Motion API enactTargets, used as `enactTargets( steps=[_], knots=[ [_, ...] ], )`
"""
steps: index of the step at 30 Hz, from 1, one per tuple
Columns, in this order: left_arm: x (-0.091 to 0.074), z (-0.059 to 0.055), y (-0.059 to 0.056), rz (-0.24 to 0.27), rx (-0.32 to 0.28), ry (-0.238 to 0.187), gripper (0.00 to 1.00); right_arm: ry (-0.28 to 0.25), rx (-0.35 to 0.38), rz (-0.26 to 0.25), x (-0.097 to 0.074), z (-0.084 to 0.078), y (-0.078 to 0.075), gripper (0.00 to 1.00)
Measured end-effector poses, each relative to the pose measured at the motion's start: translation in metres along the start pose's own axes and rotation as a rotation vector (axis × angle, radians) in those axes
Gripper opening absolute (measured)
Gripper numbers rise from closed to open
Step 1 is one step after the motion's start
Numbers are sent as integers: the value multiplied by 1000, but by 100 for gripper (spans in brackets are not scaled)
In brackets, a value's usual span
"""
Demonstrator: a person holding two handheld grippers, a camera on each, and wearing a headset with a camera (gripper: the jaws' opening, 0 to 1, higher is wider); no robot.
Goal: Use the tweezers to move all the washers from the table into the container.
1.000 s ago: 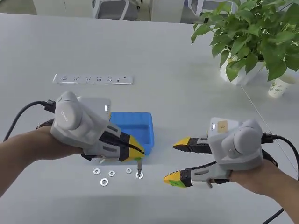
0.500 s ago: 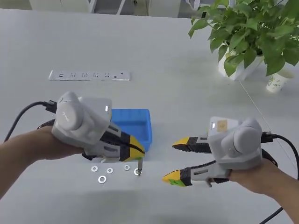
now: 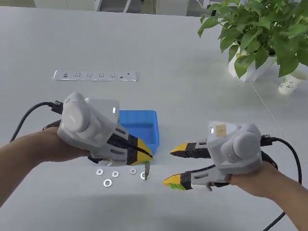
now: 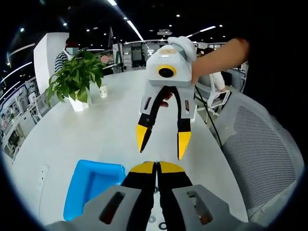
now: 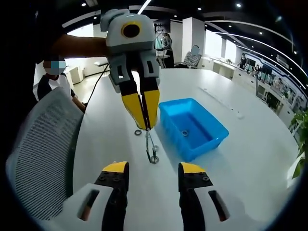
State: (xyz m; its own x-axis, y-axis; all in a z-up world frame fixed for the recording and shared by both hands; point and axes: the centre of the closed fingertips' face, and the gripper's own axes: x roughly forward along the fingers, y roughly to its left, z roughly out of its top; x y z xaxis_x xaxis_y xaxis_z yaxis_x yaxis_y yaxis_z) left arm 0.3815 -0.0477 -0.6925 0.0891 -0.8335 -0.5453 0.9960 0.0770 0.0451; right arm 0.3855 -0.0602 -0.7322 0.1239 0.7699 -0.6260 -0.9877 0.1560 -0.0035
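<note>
My left gripper (image 3: pixel 146 155) is shut on thin metal tweezers (image 3: pixel 146 169) that point down at the table. Their tips meet one washer (image 3: pixel 143 176) just in front of the blue container (image 3: pixel 150 126). Several more washers (image 3: pixel 107 183) lie on the table to its left. In the right gripper view the left gripper (image 5: pixel 144 126) holds the tweezers (image 5: pixel 149 143) with the tips at a washer (image 5: pixel 154 159), and the container (image 5: pixel 212 126) has one washer (image 5: pixel 184 133) inside. My right gripper (image 3: pixel 170 167) hangs open and empty to the right of the tweezers.
A white power strip (image 3: pixel 95 75) lies further back on the grey table (image 3: pixel 202 96). At the back right stand a potted plant (image 3: pixel 262 36) and a paper cup (image 3: pixel 288 85). An office chair (image 5: pixel 41 144) stands at the table's near side.
The head camera has shifted. The left gripper still holds the tweezers at the same washer. The right gripper has drifted slightly left, toward the tweezers.
</note>
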Motion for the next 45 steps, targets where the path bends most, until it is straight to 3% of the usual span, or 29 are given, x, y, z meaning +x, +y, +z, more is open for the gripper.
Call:
enactTargets(
  steps=[25, 31, 45],
  knots=[
    [2, -1, 1, -14, -5, 3, 4, 17, -120, 109, 46, 5, 3, 14],
    [1, -2, 3, -13, -7, 5, 4, 17, -125, 130, 48, 5, 7, 9],
    [3, -1, 5, -11, -5, 21, 4, 27, -130, 127, 48, 4, 5, 7]
  ],
)
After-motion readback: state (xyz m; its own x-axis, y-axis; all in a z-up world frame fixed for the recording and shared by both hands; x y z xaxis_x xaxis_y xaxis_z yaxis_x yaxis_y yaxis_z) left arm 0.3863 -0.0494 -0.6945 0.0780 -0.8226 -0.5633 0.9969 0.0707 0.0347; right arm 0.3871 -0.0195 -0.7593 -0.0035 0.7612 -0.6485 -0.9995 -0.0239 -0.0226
